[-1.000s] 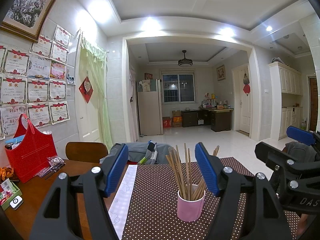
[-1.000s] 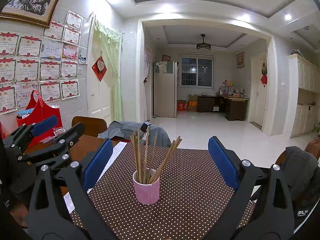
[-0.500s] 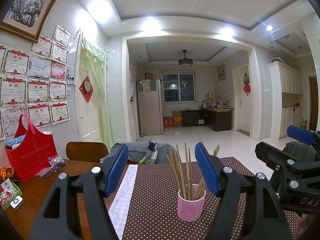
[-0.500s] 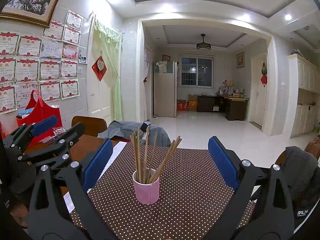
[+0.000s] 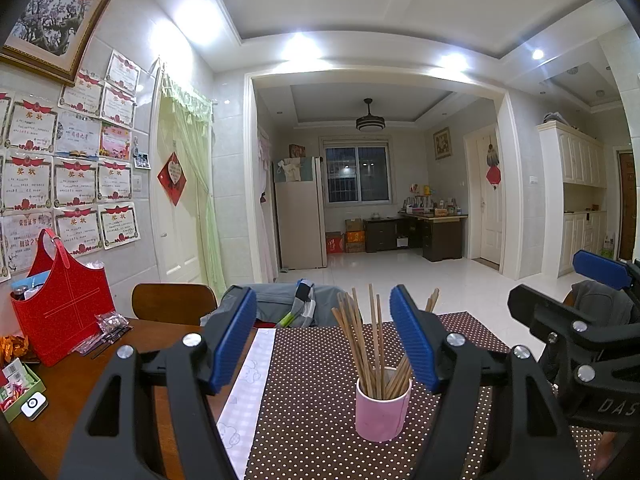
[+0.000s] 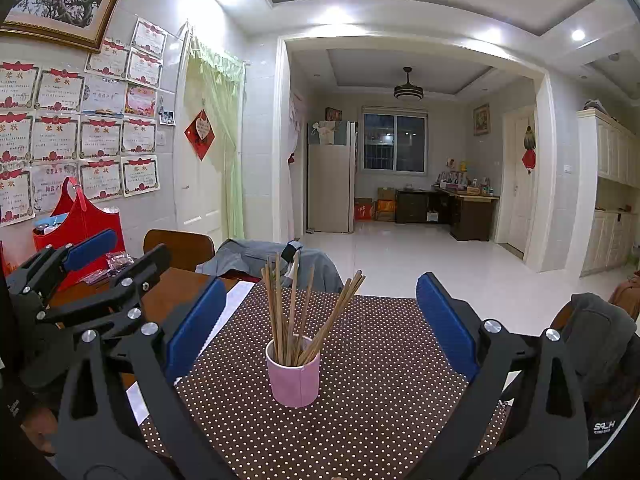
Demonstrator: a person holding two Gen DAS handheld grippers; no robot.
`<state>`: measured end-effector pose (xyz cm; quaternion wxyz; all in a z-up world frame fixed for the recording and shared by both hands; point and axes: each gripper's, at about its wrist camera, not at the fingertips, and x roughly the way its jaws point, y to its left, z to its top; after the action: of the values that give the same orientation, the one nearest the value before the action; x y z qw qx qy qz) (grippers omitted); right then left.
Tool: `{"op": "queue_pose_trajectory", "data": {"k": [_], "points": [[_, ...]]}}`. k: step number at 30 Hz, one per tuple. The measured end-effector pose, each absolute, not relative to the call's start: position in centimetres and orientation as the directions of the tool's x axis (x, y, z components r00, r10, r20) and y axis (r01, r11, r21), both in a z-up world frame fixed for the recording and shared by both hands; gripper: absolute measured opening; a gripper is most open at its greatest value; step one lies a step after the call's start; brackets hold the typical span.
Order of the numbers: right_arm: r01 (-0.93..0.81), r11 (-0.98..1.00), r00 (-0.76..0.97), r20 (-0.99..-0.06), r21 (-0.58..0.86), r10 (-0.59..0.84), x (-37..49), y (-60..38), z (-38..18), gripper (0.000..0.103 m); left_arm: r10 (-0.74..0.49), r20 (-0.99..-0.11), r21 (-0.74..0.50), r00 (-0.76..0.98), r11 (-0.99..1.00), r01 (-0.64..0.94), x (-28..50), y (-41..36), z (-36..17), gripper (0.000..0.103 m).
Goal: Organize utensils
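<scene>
- The chopsticks (image 6: 294,312) are stood, fanned out, in a pink cup (image 6: 294,378) on the dotted cloth (image 6: 380,360) of the table (image 5: 80,384).
- The left tool (image 5: 324,340) is held released, empty, short of the cup.
- The right tool (image 6: 320,332) is likewise spread wide, nothing gripped.
- A red bag (image 5: 60,308) is seen by the wall.

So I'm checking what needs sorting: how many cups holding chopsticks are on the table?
1. A single pink cup of wooden chopsticks stands on the dotted brown tablecloth, ahead of both open grippers. Any others outside these views would be hidden.
</scene>
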<state>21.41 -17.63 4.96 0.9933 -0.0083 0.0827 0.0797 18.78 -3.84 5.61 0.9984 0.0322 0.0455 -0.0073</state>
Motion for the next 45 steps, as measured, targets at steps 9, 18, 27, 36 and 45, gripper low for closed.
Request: {"op": "queue_pose_trajectory", "data": {"k": [9,18,27,36,45], "points": [[-0.161,0.987,0.973,-0.167,-0.004,0.158,21.45,-17.70,4.75,0.094,-0.011,-0.091,0.064,0.996,0.998,0.017,18.78,-3.86,5.62,0.068],[-0.163,0.987,0.972,-0.170,-0.006,0.160,21.47,-17.71,4.70,0.094,-0.013,-0.093,0.063,0.996,0.998,0.018,18.78,-3.90,5.64,0.068],[-0.162,0.987,0.973,-0.170,-0.007,0.159,21.50,-17.72,4.75,0.094,-0.012,-0.093,0.065,0.996,0.998,0.018,18.78,-3.86,5.66,0.068],[-0.162,0.987,0.972,-0.172,-0.008,0.158,21.47,-17.69,4.63,0.094,-0.011,-0.095,0.065,0.995,0.998,0.017,18.75,-3.87,5.67,0.068],[-0.162,0.987,0.972,-0.173,-0.009,0.158,21.49,-17.73,4.65,0.094,-0.012,-0.096,0.065,0.995,0.998,0.018,18.78,-3.86,5.70,0.068]]}}
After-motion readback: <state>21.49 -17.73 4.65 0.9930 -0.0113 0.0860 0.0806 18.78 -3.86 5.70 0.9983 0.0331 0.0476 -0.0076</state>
